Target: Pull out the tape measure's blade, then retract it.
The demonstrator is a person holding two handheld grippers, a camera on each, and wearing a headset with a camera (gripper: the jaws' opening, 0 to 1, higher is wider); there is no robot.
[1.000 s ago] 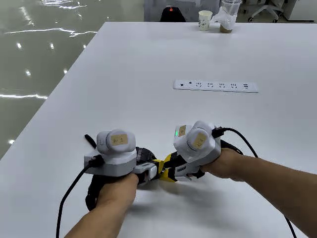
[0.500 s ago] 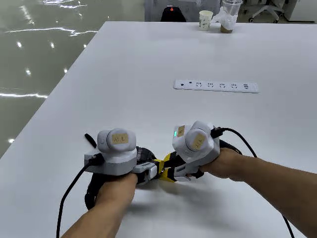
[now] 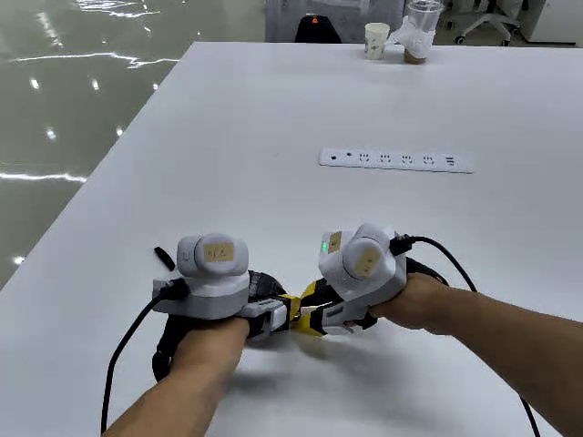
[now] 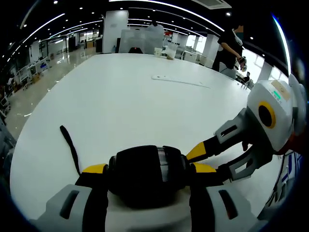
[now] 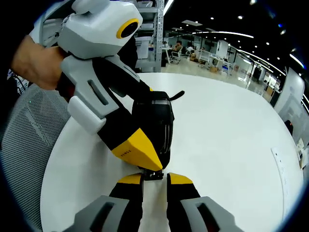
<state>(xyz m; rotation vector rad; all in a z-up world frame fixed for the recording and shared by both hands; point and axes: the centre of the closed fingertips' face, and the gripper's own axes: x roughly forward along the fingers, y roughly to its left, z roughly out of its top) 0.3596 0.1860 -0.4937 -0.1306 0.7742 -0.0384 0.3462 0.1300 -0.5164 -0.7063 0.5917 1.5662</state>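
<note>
Near the front edge of a broad white table [image 3: 273, 118], two hand-held grippers meet tip to tip, each gripped in one of the person's hands. The left gripper [image 4: 149, 165] has its yellow-tipped jaws pressed against either side of a black, round-bodied tape measure [image 4: 145, 181], which rests on the tabletop and sits clamped between them. The right gripper [image 5: 154, 181] faces it from the opposite side. Its jaws are drawn almost together, pinching a small dark end tab [image 5: 153, 175] at the mouth of the tape measure's case, with the fingertips just beside the case. A thin black wrist strap [image 4: 70, 147] trails from the tape measure and lies flat on the table. Farther back lies a long white power strip [image 3: 396, 158], well apart from the grippers. At the far edge stand a white paper cup [image 3: 376, 38] and, near it, a clear plastic cup [image 3: 422, 23].
</note>
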